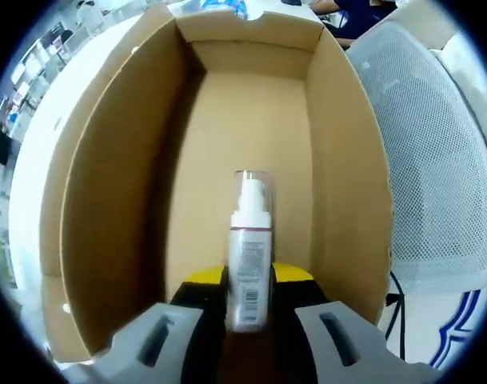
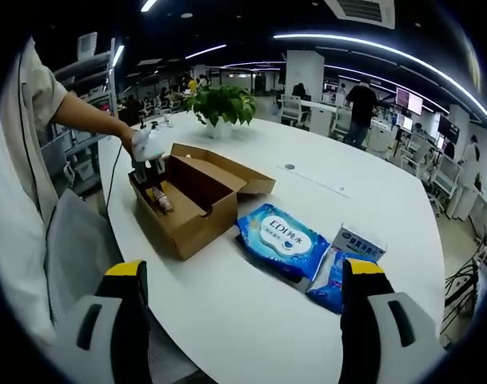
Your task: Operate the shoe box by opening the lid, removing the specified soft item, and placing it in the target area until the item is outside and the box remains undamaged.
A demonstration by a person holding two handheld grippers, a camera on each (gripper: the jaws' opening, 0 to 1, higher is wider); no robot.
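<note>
In the left gripper view we look down into the open shoe box (image 1: pixel 251 136), and our left gripper (image 1: pixel 249 316) has its jaws pinching a small white spray bottle (image 1: pixel 249 264) near the close end of the box. The bottle is upright between the jaws and is over the bare box floor. To the right of the box we see a white mesh chair (image 1: pixel 435 160). In the right gripper view our right gripper (image 2: pixel 247 320) has its jaws spread wide with nothing between them, and it hangs over the near part of the white table (image 2: pixel 251 320). Far to the left the box (image 2: pixel 191 200) sits open with its lid (image 2: pixel 239 172) folded back, and the left gripper (image 2: pixel 149 172) reaches into it. Just right of the box lie blue packs of wet wipes (image 2: pixel 281 240) and a small white and blue pack (image 2: pixel 357 240). We think the lid step is done and the grab is made, but the bottle is not yet outside the box and has to be set down on the table. Behind is a big office with a green plant (image 2: pixel 221 104), desks and people.
</note>
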